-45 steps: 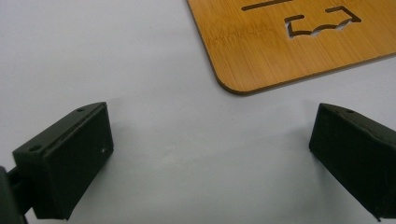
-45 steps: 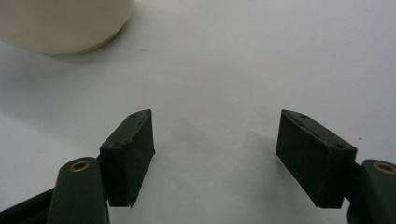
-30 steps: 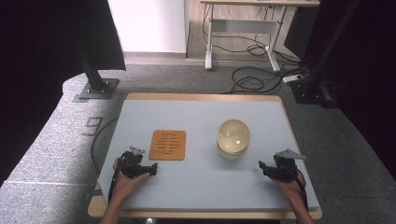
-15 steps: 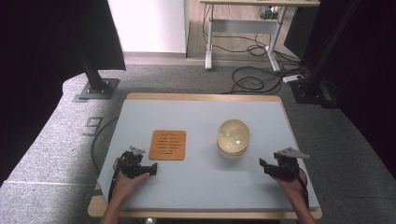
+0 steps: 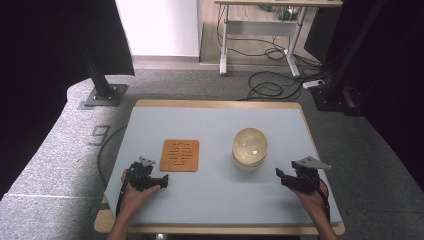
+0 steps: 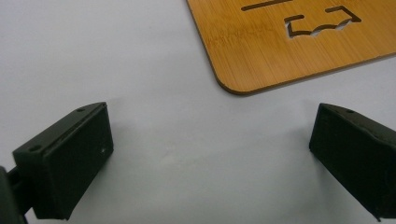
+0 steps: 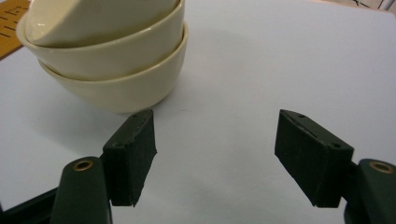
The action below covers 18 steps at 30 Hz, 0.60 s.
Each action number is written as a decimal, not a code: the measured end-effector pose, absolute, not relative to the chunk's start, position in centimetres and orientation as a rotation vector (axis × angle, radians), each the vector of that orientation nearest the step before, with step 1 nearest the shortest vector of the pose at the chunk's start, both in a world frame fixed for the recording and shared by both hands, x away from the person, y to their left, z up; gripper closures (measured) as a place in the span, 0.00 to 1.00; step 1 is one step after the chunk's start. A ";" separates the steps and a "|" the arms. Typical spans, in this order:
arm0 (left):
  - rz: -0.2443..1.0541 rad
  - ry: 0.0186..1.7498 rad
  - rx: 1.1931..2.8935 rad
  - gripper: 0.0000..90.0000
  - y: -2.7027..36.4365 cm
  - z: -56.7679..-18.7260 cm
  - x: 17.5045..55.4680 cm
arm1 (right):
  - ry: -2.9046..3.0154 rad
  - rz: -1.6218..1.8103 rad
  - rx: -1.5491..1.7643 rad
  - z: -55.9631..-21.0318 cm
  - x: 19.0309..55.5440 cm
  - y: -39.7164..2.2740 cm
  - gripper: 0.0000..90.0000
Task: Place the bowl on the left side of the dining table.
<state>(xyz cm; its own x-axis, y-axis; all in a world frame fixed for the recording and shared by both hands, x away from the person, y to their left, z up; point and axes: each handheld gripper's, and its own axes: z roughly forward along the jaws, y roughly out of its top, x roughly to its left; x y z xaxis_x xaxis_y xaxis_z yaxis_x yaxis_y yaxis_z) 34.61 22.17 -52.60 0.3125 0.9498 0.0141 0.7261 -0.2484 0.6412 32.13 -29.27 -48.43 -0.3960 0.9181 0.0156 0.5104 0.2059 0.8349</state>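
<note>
While both hands rested at the near edge of the table [image 5: 220,200], the left gripper [image 5: 161,182] sat low, jaws spread wide and holding nothing, just short of the mat [image 5: 180,155]; in the left gripper view the mat's [image 6: 299,42] rounded corner lay just beyond the gap. On the other side, the right gripper [image 5: 281,176] gaped wide too, empty, pointing toward the bowls [image 5: 249,148]. In the right gripper view the stacked bowls [image 7: 107,60] stood just past the left jaw, apart from it. Mat and bowls lay side by side at mid-table, well apart.
</note>
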 end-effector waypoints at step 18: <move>0.553 1.478 2.054 0.00 22.2 -52.6 34.6 | 1.985 1.130 1.290 -47.0 31.7 -28.6 0.32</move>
<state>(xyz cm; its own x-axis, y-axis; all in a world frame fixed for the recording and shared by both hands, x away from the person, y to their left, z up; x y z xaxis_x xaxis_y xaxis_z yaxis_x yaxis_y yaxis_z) 34.62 22.16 -52.60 0.3126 0.9498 0.0146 0.7262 -0.2488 0.6409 31.69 -28.62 -47.03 -0.4167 0.9088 0.0212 0.4822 0.2012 0.8527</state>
